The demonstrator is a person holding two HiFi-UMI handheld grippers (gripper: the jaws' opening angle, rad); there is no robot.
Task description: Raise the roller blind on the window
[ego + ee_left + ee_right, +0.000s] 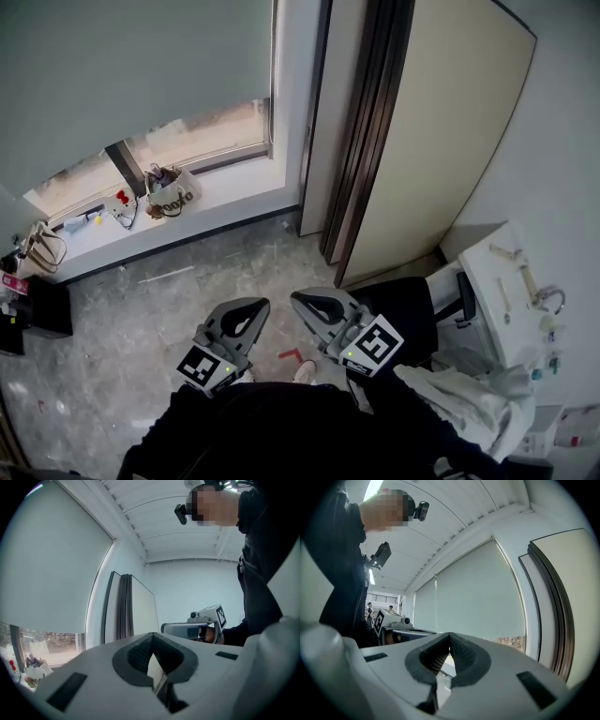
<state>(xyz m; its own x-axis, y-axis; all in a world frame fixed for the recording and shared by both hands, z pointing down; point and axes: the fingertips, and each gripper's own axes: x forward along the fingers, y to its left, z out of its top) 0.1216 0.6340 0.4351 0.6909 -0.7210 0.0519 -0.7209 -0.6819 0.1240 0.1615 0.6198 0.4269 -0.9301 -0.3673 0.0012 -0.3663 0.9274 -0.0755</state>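
Head view: roller blind [131, 66] is down over most of the window [202, 131]. Only a low strip of glass shows between its bottom edge and the windowsill [234, 192], with outdoor ground visible through the strip. Blind hangs flat, plain grey, its right edge close to the window frame.

Left claw [247, 306] and right claw [302, 300] sit side by side above the floor [141, 300], tips toward the window, just in front of the person's dark clothing [281, 422]. Both are well apart from the blind and the sill and touch nothing. Marker cube on the left one [204, 367] and on the right one [373, 345] both face up.

Left gripper view: jaws fully together, ribbed pads meeting, nothing between them. Right gripper view: same, closed on nothing, with the blind filling the background.

On the sill, a beige bag [171, 195] stands near the middle by the dark window post. A small red-and-white item [122, 199] lies just left of it. A handbag [42, 246] sits at the sill's left end; can't tell whether it rests on the sill.

Tall folded panels [375, 141] with dark edges stand on the floor at the sill's right end. A white unit [497, 272] at far right carries a few small items.
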